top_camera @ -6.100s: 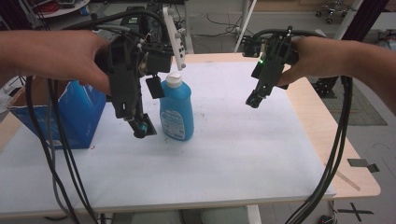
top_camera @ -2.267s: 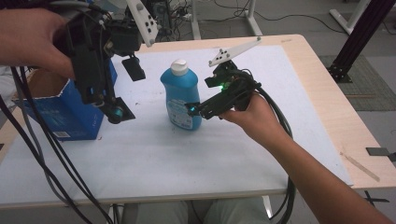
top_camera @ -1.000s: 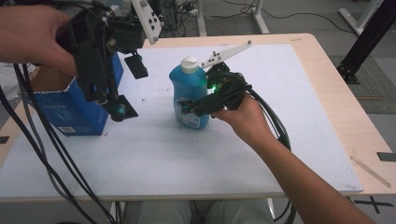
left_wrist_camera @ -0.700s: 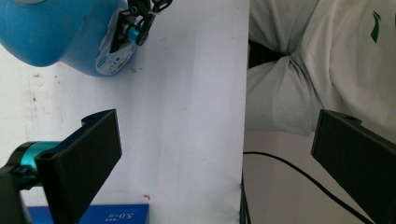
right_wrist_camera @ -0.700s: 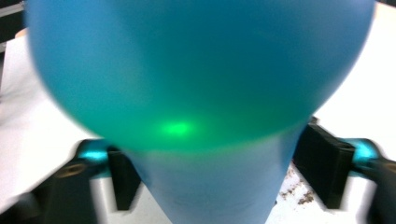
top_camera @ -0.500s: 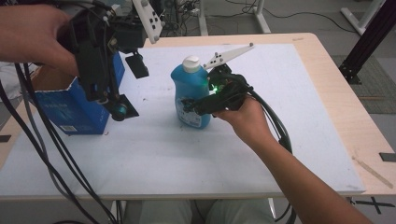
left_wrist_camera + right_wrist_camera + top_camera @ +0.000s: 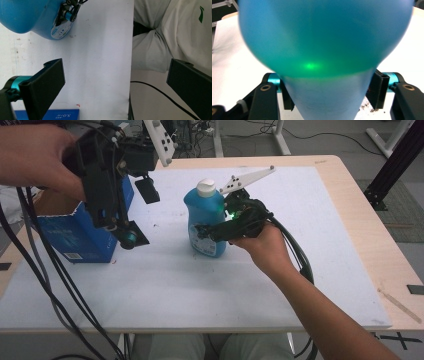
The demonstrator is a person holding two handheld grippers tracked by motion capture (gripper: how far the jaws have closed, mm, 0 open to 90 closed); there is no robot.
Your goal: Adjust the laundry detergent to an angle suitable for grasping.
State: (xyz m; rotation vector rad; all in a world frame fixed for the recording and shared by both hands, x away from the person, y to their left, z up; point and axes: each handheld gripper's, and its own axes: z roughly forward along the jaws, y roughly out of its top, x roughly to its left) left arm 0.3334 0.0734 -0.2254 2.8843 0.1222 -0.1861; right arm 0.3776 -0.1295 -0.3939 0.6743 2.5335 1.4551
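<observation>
Two tongs and one bottle, listed view by view.

High view: blue bottle (image 7: 205, 222) with a white cap (image 7: 206, 185) stands upright on the white desk (image 7: 250, 290), about midway between its left and right edges and nearer the far edge. Its label faces the near edge; the print is too small to read. Right tongs (image 7: 204, 232), held in the person's right hand (image 7: 265, 242), reach in from the right and have just been closing, with the bottle's lower body between their jaws. Left tongs (image 7: 137, 212), in the left hand (image 7: 35, 152), hang above the desk's left part, apart from the bottle. Blue carton (image 7: 80, 227) sits at the left edge, with a small white label on its front, unreadable.

Left gripper view: left tongs (image 7: 115, 87) spread wide, nothing between the jaws. Bottle (image 7: 32, 17) at upper left carries a round white label (image 7: 60, 31); text illegible. Carton edge (image 7: 47, 115) at the bottom shows mirrored print, partly legible as "0.5".

Right gripper view: right tongs (image 7: 329, 96) pinching the bottle (image 7: 324, 42), pads pressed on either side of its body. A green glow lies on the plastic.
</observation>
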